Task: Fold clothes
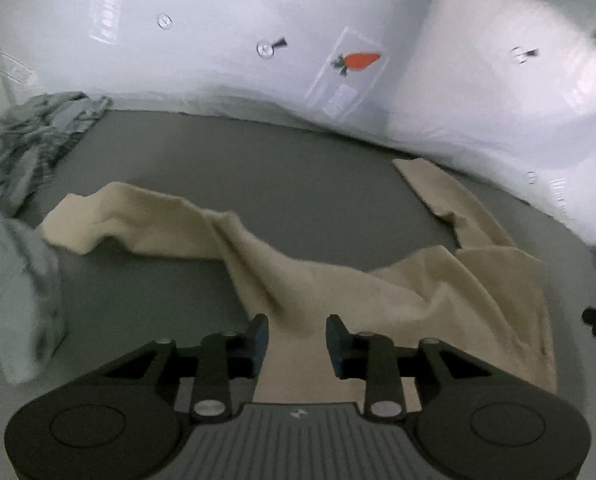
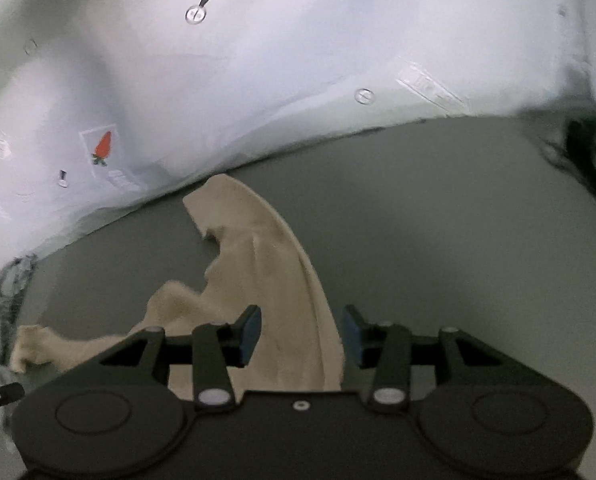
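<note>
Grey worktop (image 1: 318, 168), backed by white sheet printed with carrots (image 1: 258, 8).

Beige garment (image 1: 338, 280) spread crumpled across centre of worktop. Long limb (image 1: 130, 216) trailing left from garment body, a second limb (image 1: 438, 188) reaching back toward sheet, heavy creases at middle. No clean fold formed yet.

Patterned grey cloth (image 1: 30, 148) bunched left of garment, close beside tip of long limb. Pale grey cloth (image 1: 14, 292) just beside same tip, nearer the camera.

Left gripper (image 1: 297, 342) above garment's near edge: fingers (image 1: 260, 336) spread, fabric visible in the gap, no pinch. Right gripper (image 2: 303, 332) above garment's right edge: fingers (image 2: 250, 328) spread, nothing clamped.

Likely faults from here:
- Closing on a crease ridge instead of a hem: several layers caught, fold skewed.
- Uneven pull between the two grippers: garment body twisted further.
- Sweeping long limb leftward: limb dragged onto patterned grey cloth and tangled with it.
- Motion blur in both views: edge position poorly judged, pinch missed.
</note>
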